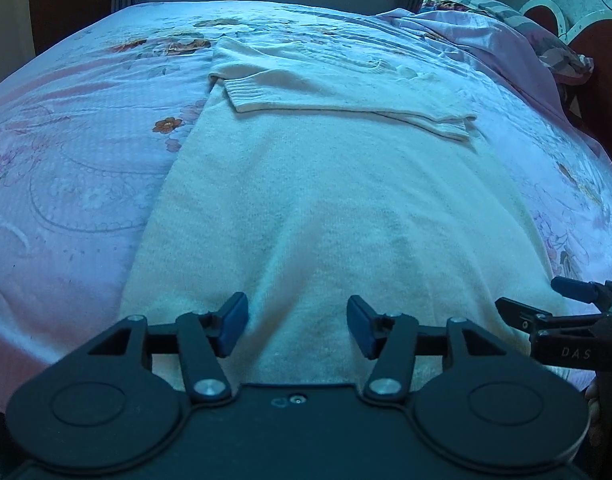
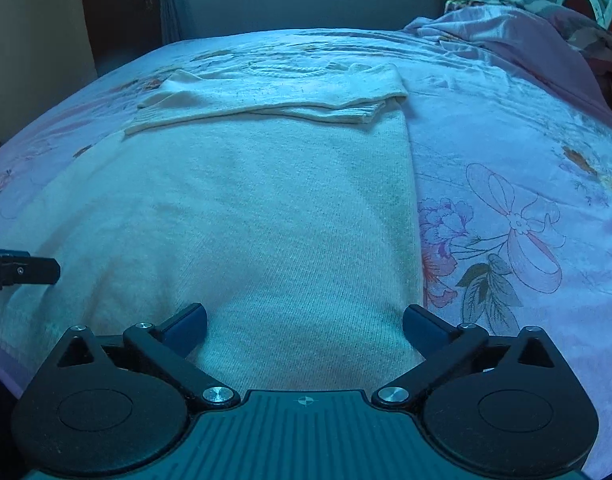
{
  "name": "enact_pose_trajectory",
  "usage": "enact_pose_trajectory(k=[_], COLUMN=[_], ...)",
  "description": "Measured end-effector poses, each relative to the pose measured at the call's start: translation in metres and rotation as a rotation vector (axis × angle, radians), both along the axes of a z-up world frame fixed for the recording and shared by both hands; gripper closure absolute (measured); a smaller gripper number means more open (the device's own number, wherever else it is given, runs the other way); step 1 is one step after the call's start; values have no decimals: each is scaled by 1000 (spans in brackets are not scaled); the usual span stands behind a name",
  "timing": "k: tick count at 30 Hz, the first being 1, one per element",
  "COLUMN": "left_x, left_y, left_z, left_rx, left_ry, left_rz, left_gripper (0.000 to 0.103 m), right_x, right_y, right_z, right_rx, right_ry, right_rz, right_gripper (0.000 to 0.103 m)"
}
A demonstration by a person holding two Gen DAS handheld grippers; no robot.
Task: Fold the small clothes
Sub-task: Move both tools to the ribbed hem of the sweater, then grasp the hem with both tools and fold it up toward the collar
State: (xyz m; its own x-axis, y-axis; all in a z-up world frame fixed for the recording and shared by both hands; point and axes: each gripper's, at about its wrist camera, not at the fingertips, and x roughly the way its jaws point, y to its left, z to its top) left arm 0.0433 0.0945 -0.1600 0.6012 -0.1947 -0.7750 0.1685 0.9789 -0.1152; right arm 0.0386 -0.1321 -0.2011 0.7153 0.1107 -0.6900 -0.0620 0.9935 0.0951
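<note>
Both sets of jaws stood apart with nothing clamped between them: the left gripper (image 1: 297, 326) was parted about halfway above the near hem of the sweater (image 1: 326, 208), and the right gripper (image 2: 305, 330) was spread wide over the same hem, nearer the garment's right edge. No pad pressed the knit in either view.

The cream sweater lay flat, lengthwise, on the bed, its body running away from the cameras. Both sleeves (image 1: 346, 96) were folded across the chest at the far end, one ribbed cuff (image 1: 242, 96) lying toward the left edge and the other toward the right. The right gripper's blue-tipped fingers (image 1: 574, 289) showed at the right border of the left wrist view, just beside the sweater's edge; the left gripper's dark finger (image 2: 34, 271) showed at the left border of the right wrist view.

Under the sweater was a pale floral bedsheet (image 2: 506, 208). A rumpled pink blanket (image 2: 518, 40) lay bunched at the far right corner, by the headboard (image 1: 546, 12).
</note>
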Motion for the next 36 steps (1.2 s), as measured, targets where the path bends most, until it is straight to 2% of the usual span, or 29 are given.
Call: enact_pose_trajectory(k=[2, 6, 8, 11, 13, 16, 18, 19, 20, 21, 22, 23, 33, 34, 36], left_x=[-4, -11, -13, -15, -16, -20, -20, -19, -18, -15, -14, -13, -22, -22, -22], left_y=[1, 4, 8, 20, 31, 46, 56, 61, 66, 72, 76, 82, 86, 87, 87], left_z=[0, -1, 0, 3, 7, 16, 20, 21, 19, 16, 14, 9, -12, -13, -15], left_rx=[-5, 1, -5, -45, -72, -49, -36, -37, -43, -57, -70, -88, -142, -154, -177], left_ry=[0, -12, -6, 8, 1, -41, -57, -54, -42, -22, -5, 18, 106, 112, 120], left_rz=[-9, -26, -31, -12, 19, 62, 75, 89, 101, 109, 120, 132, 99, 95, 95], left_gripper=[43, 39, 37, 33, 31, 32, 34, 38, 43, 47, 58, 61, 61, 63, 74], right_x=[-6, -21, -23, -27, -29, -30, -31, -32, -32, -33, -32, -32, -48, -51, -54], right_y=[4, 5, 5, 7, 4, 0, -3, -3, -4, -6, -8, -10, -41, -45, -50], right_z=[1, 2, 3, 7, 10, 16, 20, 22, 23, 23, 22, 21, 15, 14, 9], right_rx=[-14, 1, 4, -16, 9, 35, 40, 40, 41, 52, 65, 73, 122, 142, 166], right_ry=[-12, -39, -9, 4, 5, 8, 7, 7, 6, 8, 23, 35, 97, 109, 136], right_rz=[-7, -18, -15, 0, -8, -31, -38, -41, -45, -49, -51, -56, -149, -155, -166], right_gripper=[0, 0, 0, 0, 0, 0, 0, 0, 5, 18, 24, 27, 27, 27, 27])
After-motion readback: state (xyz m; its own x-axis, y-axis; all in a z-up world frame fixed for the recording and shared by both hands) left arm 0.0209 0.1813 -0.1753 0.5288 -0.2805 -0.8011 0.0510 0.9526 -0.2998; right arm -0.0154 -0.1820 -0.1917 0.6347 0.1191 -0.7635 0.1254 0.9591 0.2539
